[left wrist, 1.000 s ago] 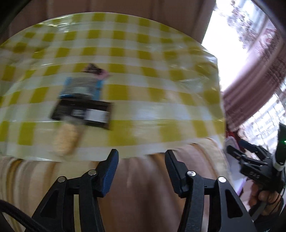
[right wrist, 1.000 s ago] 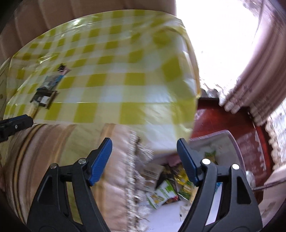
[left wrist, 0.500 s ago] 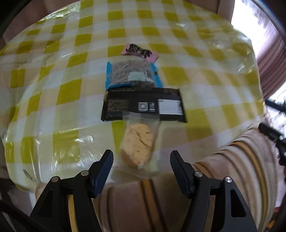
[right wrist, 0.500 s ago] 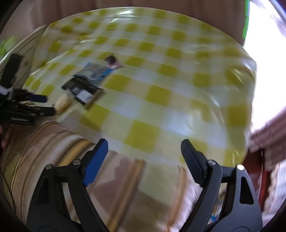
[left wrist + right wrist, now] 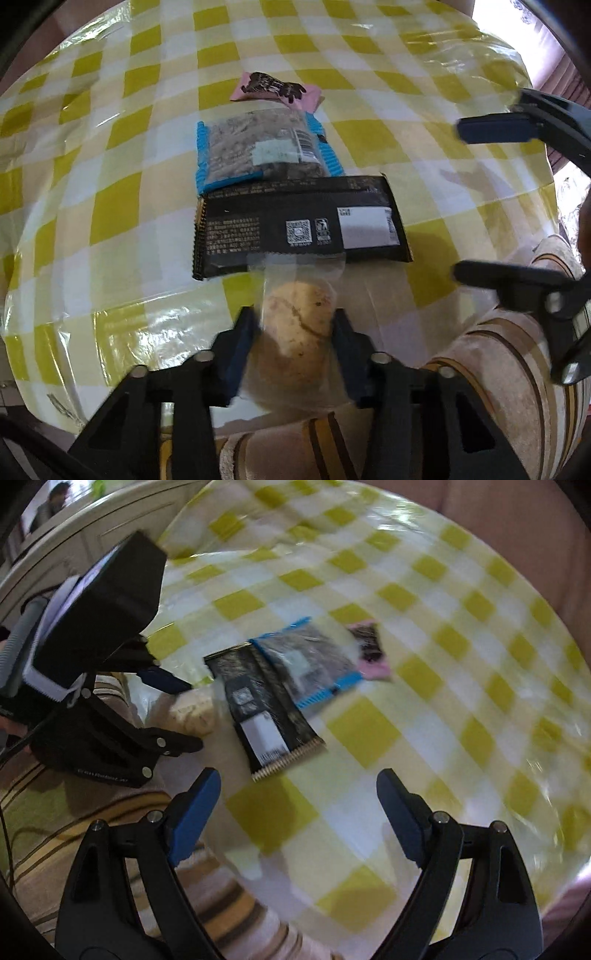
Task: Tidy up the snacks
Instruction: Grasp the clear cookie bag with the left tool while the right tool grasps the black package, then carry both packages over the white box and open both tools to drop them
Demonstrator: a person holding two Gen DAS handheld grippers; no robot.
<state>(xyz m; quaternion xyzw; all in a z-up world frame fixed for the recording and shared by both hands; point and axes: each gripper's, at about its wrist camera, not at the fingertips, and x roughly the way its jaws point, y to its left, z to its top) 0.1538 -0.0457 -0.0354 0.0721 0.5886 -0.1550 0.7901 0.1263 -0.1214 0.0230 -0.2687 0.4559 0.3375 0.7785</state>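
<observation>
A round biscuit in a clear wrapper (image 5: 295,325) lies at the near edge of the desk (image 5: 110,206), and the left tool (image 5: 293,332) has just been closing around it, its blue pads now pressing the wrapper on both sides. Just beyond, touching in a row, lie a black packet (image 5: 299,230) with a QR code and white label, its small print too fine to read, a blue-edged clear packet (image 5: 262,151) with a barcode, and a pink packet (image 5: 275,90). The right tool (image 5: 297,812) hangs above the yellow-checked cloth, jaws wide apart with nothing between them, having just been opening.
</observation>
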